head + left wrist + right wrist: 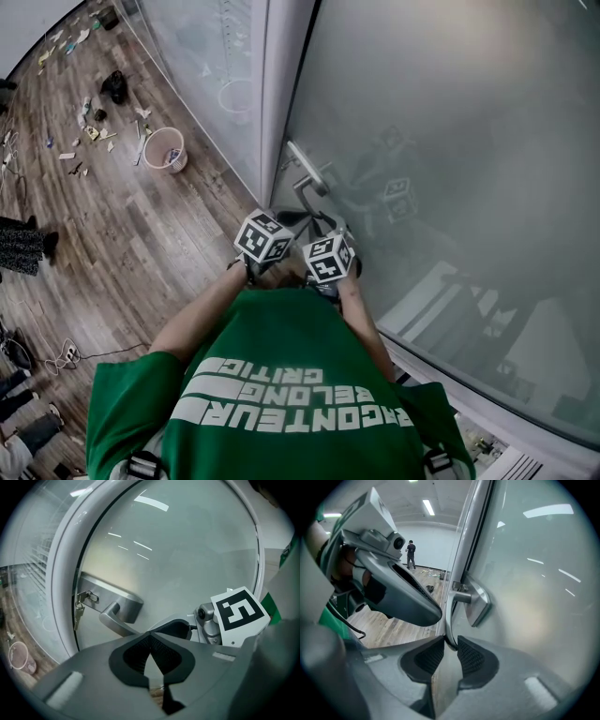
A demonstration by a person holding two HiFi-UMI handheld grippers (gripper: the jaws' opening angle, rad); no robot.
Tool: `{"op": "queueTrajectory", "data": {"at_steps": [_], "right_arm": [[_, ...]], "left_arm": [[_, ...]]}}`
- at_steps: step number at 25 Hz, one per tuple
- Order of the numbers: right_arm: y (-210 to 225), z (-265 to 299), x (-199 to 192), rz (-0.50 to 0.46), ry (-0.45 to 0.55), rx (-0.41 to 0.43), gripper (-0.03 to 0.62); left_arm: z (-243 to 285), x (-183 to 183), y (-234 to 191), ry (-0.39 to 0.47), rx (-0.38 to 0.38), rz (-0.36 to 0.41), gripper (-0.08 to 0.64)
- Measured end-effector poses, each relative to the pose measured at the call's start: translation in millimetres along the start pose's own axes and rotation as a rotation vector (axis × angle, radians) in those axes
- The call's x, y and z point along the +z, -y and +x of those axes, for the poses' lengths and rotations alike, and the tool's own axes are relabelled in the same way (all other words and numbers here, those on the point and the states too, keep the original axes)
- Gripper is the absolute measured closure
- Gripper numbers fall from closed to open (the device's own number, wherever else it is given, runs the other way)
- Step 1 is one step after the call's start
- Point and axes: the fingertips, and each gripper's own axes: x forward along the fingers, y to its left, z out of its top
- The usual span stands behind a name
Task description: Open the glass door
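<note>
door handle (448, 618) tip clamped between right claw (450, 642) pads, against glass door (534, 597)

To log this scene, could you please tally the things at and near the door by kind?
Grippers: 2 (left gripper, right gripper)
Glass door: 1
Door handle: 1
Key bunch: 1
Bucket: 1
Total: 6

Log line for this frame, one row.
step: grasp | right gripper: jaws shut on door handle | left gripper: jaws shut, empty
</note>
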Motion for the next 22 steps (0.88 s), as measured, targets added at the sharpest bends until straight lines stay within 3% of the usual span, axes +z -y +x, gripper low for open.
{"op": "queueTrajectory", "data": {"at_steps": [7,22], "right_arm": [[8.5,-23.0,11.3,0.01,0.076,-0.051,0.509],[17.1,-23.5,15.1,0.07,0.106,-0.005,0.503]], "left_arm": [[-8.3,5.7,4.8,0.012,0.017,0.031,0.543],[-18.5,6.5,9.5,0.021,0.034,0.023,0.543]]}}
